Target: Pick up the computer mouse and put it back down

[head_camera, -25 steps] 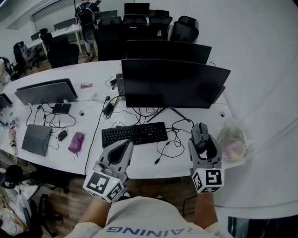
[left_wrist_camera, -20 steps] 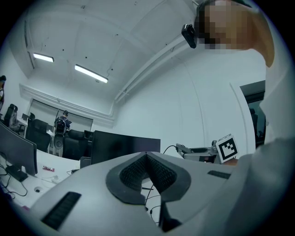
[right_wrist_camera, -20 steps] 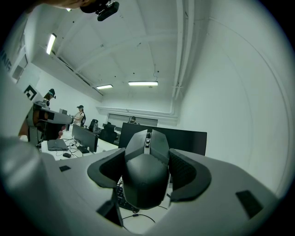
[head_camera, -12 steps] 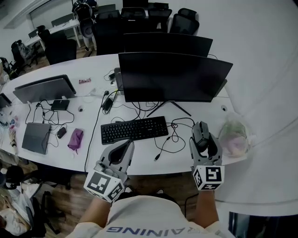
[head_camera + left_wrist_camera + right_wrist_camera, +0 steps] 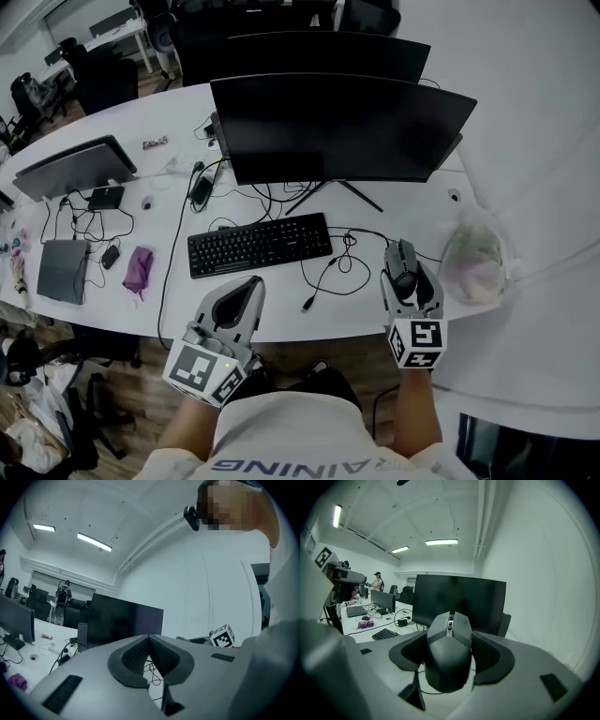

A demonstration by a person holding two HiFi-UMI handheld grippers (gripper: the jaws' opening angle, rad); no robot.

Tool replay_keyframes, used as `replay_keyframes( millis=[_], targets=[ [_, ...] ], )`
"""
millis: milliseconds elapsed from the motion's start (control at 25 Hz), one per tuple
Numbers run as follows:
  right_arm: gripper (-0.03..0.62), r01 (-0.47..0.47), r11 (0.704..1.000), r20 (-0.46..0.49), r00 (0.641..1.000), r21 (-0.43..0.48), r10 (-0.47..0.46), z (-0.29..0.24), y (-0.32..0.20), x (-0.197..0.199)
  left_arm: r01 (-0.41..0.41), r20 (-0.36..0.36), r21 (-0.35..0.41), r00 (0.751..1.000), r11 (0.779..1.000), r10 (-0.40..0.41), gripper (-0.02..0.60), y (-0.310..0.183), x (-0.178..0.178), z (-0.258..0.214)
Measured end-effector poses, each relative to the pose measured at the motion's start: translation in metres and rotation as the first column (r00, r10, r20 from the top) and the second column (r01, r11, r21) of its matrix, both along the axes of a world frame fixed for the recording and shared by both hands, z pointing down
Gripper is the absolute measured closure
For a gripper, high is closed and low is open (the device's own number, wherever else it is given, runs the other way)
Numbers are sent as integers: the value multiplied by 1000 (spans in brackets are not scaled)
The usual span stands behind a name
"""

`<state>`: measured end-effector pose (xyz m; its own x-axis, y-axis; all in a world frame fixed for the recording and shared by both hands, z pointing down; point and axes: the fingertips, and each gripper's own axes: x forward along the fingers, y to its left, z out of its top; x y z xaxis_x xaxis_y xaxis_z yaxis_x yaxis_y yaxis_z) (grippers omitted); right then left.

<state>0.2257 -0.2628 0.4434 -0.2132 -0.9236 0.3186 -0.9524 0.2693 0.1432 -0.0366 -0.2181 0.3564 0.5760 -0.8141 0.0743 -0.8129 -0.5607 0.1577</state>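
Observation:
A dark computer mouse point(image 5: 449, 651) sits clamped between the pads of my right gripper point(image 5: 451, 654), lifted above the white desk point(image 5: 281, 305). In the head view the mouse point(image 5: 402, 260) shows at the tip of the right gripper point(image 5: 405, 272), right of the black keyboard point(image 5: 260, 245) and above the desk's front right part. The left gripper point(image 5: 246, 295) hangs over the desk's front edge below the keyboard. Its pads point(image 5: 154, 656) meet with nothing between them, so the left gripper point(image 5: 149, 641) is shut and empty.
Two dark monitors point(image 5: 342, 127) stand behind the keyboard, with loose cables point(image 5: 333, 267) in front of them. A clear plastic bag point(image 5: 473, 262) lies right of the mouse. Further left are a laptop point(image 5: 75, 169), a grey tablet point(image 5: 64, 270) and a purple pouch point(image 5: 137, 269).
The head view has shifted so the desk and monitors sit lower in frame. The right gripper keeps its hold on the mouse, slightly further forward. The left gripper stays shut.

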Motion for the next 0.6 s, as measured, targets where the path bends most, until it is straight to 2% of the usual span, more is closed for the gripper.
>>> replay_keyframes(
  millis=[240, 600],
  targets=[
    [293, -18, 992, -3, 1000, -122, 18, 63, -16, 24, -17, 32, -45, 999, 999, 18, 574, -7, 20, 21],
    [293, -69, 959, -29, 998, -275, 64, 156, -20, 52, -64, 50, -79, 996, 995, 68, 574, -8, 43, 46]
  ],
)
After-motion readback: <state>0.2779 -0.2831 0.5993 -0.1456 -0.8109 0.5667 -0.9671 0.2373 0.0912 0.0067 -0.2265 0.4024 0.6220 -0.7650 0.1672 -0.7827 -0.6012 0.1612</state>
